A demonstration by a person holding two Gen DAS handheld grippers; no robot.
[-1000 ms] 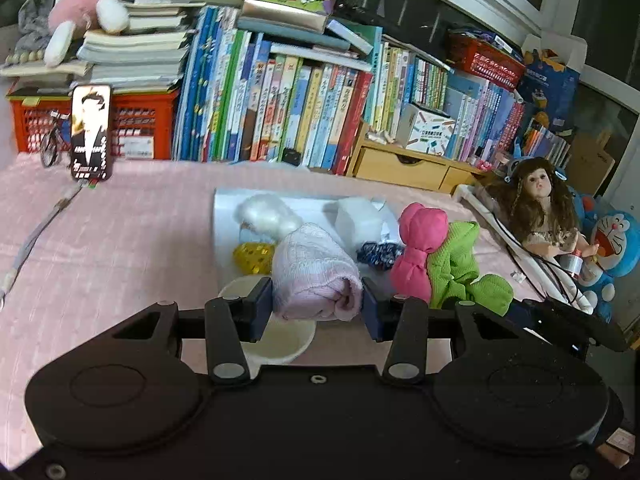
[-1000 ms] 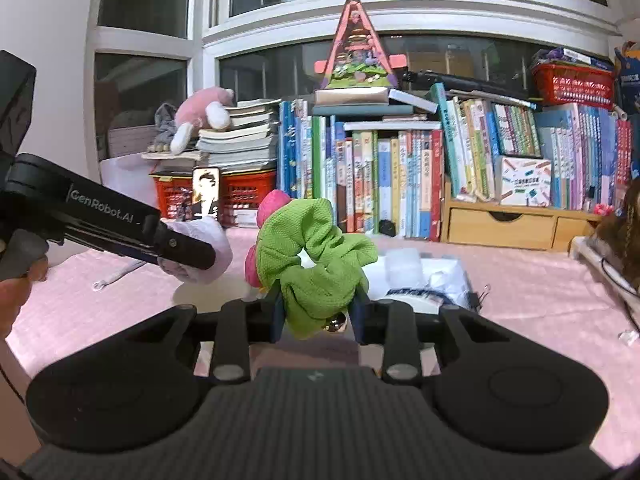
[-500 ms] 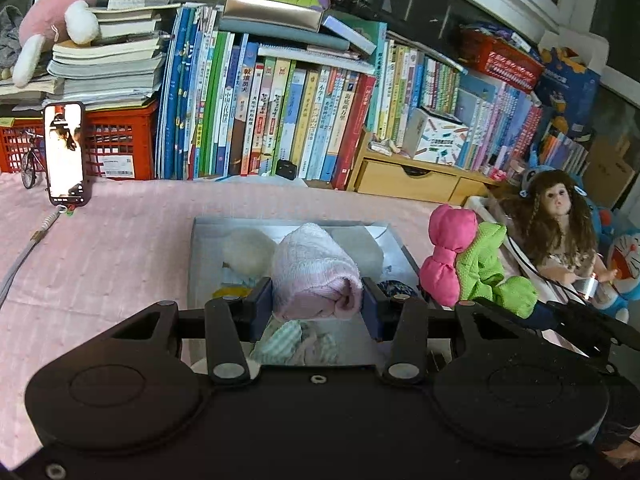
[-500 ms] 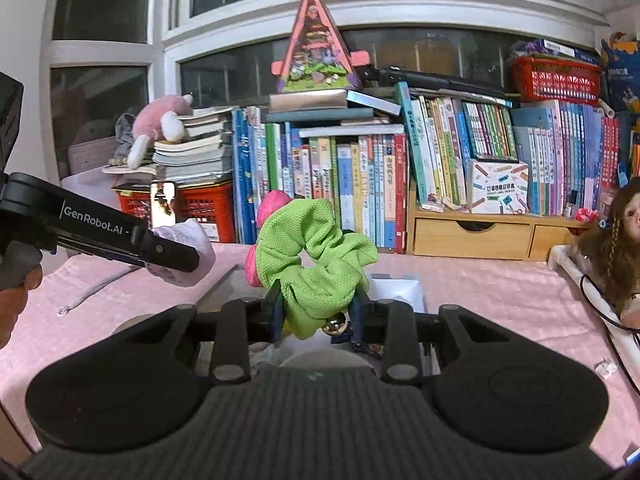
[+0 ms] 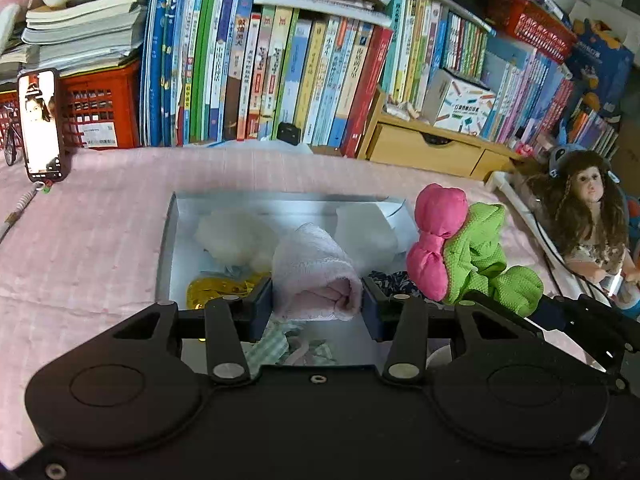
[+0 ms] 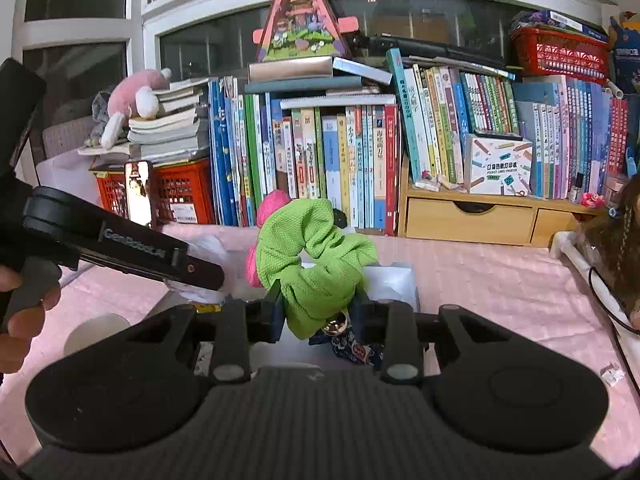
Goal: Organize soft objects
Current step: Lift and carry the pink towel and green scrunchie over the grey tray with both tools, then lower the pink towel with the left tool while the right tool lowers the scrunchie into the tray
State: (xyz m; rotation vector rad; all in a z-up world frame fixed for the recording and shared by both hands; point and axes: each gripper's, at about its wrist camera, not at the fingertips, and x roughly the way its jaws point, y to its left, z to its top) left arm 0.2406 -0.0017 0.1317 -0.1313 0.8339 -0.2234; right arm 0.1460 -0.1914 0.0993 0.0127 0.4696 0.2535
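My left gripper (image 5: 316, 306) is shut on a rolled pink towel (image 5: 314, 272) and holds it above an open white box (image 5: 166, 248). The box holds white fluffy pieces (image 5: 234, 238), a yellow item (image 5: 216, 290), a checked cloth (image 5: 268, 346) and a dark patterned scrunchie (image 5: 394, 282). My right gripper (image 6: 318, 310) is shut on a green scrunchie (image 6: 316, 256) with a pink scrunchie (image 6: 270, 208) behind it; both also show in the left wrist view (image 5: 486, 256), to the right of the box. The left gripper's arm (image 6: 120, 246) crosses the right wrist view at the left.
Rows of books (image 5: 280, 72) and a wooden drawer unit (image 5: 428, 148) stand at the back of the pink cloth. A phone (image 5: 40, 124) leans on a red crate (image 5: 100, 112). A doll (image 5: 586, 216) sits at the right. A white bowl (image 6: 96, 330) shows at the left.
Both grippers have moved forward over the white box, which now lies under the left gripper. Both keep their loads.
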